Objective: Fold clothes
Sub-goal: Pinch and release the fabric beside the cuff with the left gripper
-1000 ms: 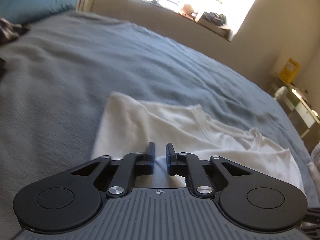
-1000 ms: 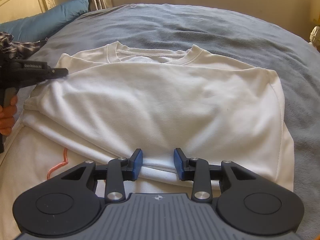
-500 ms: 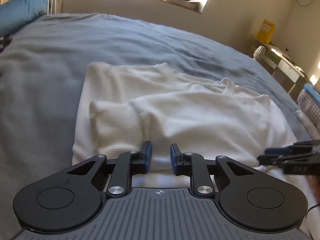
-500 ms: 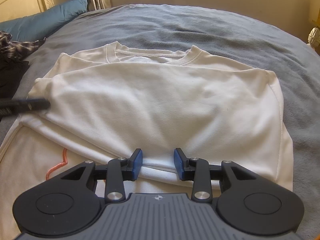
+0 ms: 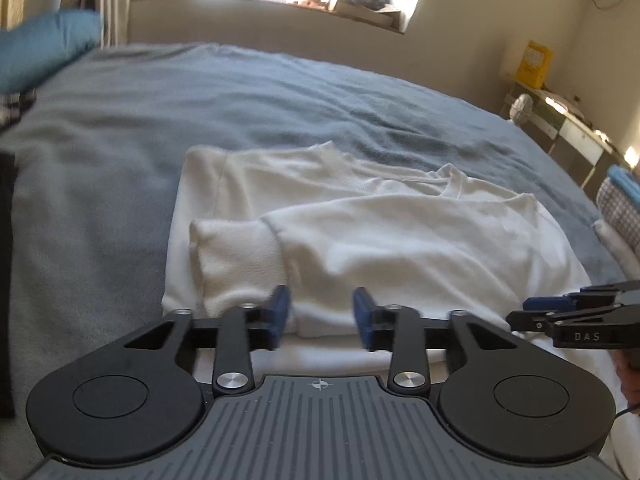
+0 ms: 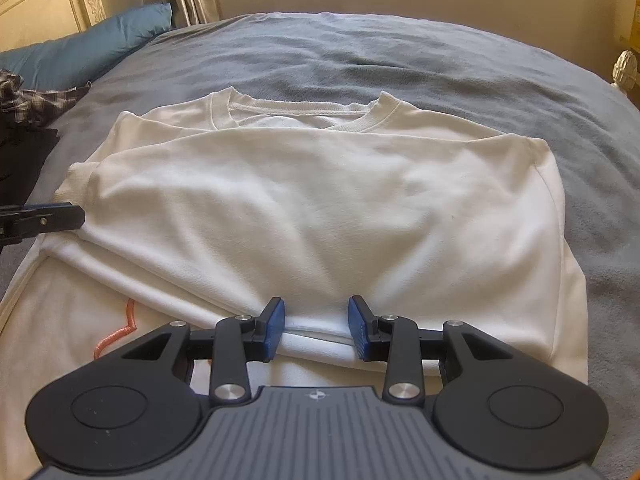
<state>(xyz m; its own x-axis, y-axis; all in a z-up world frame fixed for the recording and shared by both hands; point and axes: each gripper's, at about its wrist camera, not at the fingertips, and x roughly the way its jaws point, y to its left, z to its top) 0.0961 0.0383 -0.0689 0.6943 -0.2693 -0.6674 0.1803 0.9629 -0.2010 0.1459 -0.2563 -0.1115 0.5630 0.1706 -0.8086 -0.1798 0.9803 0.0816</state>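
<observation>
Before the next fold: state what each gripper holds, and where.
The right gripper pinches the white sweatshirt at its near folded edge; left gripper, jaws opening, grips nothing.

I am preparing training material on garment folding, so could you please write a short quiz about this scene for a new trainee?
1. True or false: the white sweatshirt lies on a bare wooden floor.
2. What colour is the pillow at the head of the bed? A red, B blue, C yellow.
3. Which gripper has a fold of the sweatshirt bunched between its pads?

Key
1. False: it lies on the grey blanket.
2. B.
3. The right gripper, at the near edge of the sweatshirt.
</observation>
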